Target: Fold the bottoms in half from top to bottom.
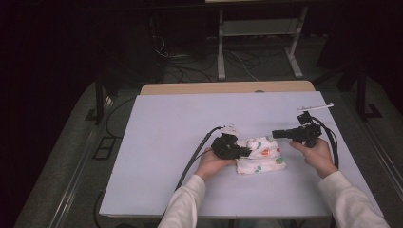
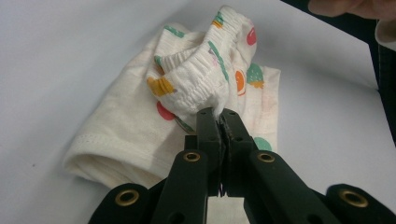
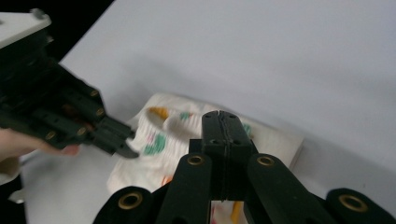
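- Left gripper [image 2: 218, 116] pinches the gathered elastic waistband of a small printed garment [image 2: 187, 93]; in the left gripper view its jaws are pressed together on a tuft of white cloth at the very tips.
- Seen from the high view, that left gripper [image 1: 243, 151] lies low over the garment's left edge, with the person's left hand [image 1: 211, 164] behind it.
- Right gripper [image 3: 220, 119] has its jaws pressed together with nothing between them; in the high view it [image 1: 276, 134] hangs above and to the right of the cloth, apart from it, held by the right hand [image 1: 316, 154].
- Folded into a rough bundle, the garment [image 1: 260, 154] lies on the pale table [image 1: 180, 118], near the front edge and a little right of centre, between the two hands.
- Its cloth is white with coloured prints; the ruched waistband stands up where it is pinched, and a folded, hemmed edge lies flat on the table at the near side in the left gripper view.
- Judging by the look, it is light and limp: it will sag, unfold and drag when raised, and one pinch will lift only a single layer.
- Thicker and ribbed, the elastic band should give the surest hold and is unlikely to slip.
- A second hold would suit best on the same waistband, away from the first pinch, so the opening can be spread.
- Nothing here is fragile; the likelier trouble is catching too little cloth or several layers at once.
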Demonstrator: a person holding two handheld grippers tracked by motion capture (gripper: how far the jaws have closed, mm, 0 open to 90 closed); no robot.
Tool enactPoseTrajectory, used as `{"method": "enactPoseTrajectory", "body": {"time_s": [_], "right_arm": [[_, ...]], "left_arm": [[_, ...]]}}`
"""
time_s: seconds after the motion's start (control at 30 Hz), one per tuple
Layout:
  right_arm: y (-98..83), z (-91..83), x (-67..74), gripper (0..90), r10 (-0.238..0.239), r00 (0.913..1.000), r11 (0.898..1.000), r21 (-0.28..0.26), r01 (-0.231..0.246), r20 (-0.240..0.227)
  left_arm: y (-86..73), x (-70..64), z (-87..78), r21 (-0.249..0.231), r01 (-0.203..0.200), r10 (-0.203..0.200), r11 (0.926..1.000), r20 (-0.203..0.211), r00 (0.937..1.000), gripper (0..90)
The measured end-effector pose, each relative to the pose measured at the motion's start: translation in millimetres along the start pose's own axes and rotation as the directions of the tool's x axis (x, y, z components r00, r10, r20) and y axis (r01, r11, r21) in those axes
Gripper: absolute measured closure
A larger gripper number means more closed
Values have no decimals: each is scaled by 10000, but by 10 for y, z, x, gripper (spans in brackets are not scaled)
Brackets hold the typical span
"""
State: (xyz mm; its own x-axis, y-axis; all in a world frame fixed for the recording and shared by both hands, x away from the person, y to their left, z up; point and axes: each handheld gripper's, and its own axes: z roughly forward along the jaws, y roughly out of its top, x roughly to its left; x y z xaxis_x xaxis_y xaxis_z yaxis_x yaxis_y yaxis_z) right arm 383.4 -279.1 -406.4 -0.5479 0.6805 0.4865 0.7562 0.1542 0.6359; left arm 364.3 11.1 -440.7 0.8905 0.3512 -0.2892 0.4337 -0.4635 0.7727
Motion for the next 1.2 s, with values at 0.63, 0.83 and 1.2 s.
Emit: {"method": "enactPoseTrajectory", "body": {"time_s": [0.63, 0.83, 1.2], "right_arm": [[431, 610, 129, 888, -215, 9989, 9812, 1927, 132, 413], [408, 657, 69, 889, -82, 9990, 9772, 2121, -15, 448], [385, 739, 18, 888, -31, 9982, 9602, 2791, -137, 595]], "left_arm": [[-14, 2, -6, -71, 4, -4, 10000, 3, 10000, 864], [-16, 5, -4, -115, 19, -19, 9999, 12, 10000, 863], [-17, 6, 3, -99, 47, -46, 9999, 51, 10000, 862]]}}
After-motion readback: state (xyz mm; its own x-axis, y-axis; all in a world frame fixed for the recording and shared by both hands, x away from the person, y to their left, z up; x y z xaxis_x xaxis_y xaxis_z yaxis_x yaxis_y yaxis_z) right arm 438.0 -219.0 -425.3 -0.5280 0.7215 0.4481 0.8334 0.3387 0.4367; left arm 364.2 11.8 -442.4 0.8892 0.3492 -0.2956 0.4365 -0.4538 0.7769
